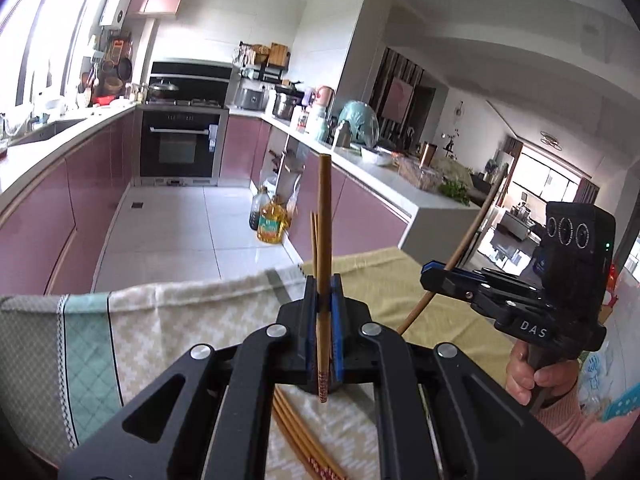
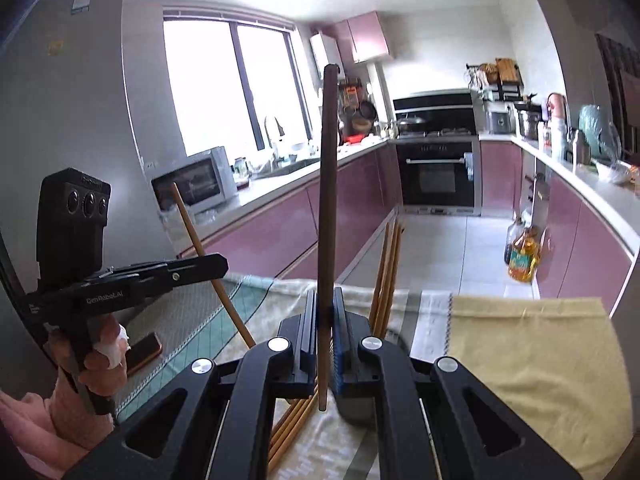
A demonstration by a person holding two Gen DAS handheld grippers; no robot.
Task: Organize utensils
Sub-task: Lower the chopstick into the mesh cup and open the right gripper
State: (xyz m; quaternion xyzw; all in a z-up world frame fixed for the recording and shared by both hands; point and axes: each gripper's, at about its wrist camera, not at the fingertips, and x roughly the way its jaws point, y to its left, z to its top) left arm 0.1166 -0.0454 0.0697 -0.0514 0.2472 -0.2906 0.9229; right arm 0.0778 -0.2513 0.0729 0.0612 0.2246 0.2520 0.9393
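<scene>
My left gripper (image 1: 324, 312) is clamped on one light chopstick (image 1: 323, 240), which stands upright between the pads, its patterned end hanging just below the jaws; my right gripper (image 2: 324, 332) is clamped the same way on a darker chopstick (image 2: 328, 184), which rises high above the jaws and pokes out a little beneath them. So both jaws are closed on a single stick each, and neither stick touches the cloth.

In the left wrist view I see my right gripper (image 1: 430, 274) off to the right of my jaws, its stick slanting through it; in the right wrist view my left gripper (image 2: 218, 266) sits to the left of my jaws, holding its stick at a lean.

As I judge it, the sorting is only partly done; a bundle of loose chopsticks (image 2: 298, 416) lies on the patterned cloth (image 1: 192, 344) directly under and behind my jaws, fanning out toward me, and a few more sticks (image 2: 386, 276) rise just beyond my right jaws. I cannot tell whether those stand in a holder, since my own linkage hides their base. A yellow cloth (image 2: 528, 352) lies to the right of my right jaws, with nothing on the part I can see.

What is left, I think: pairing or placing the two sticks I hold, then gathering the loose ones below.
</scene>
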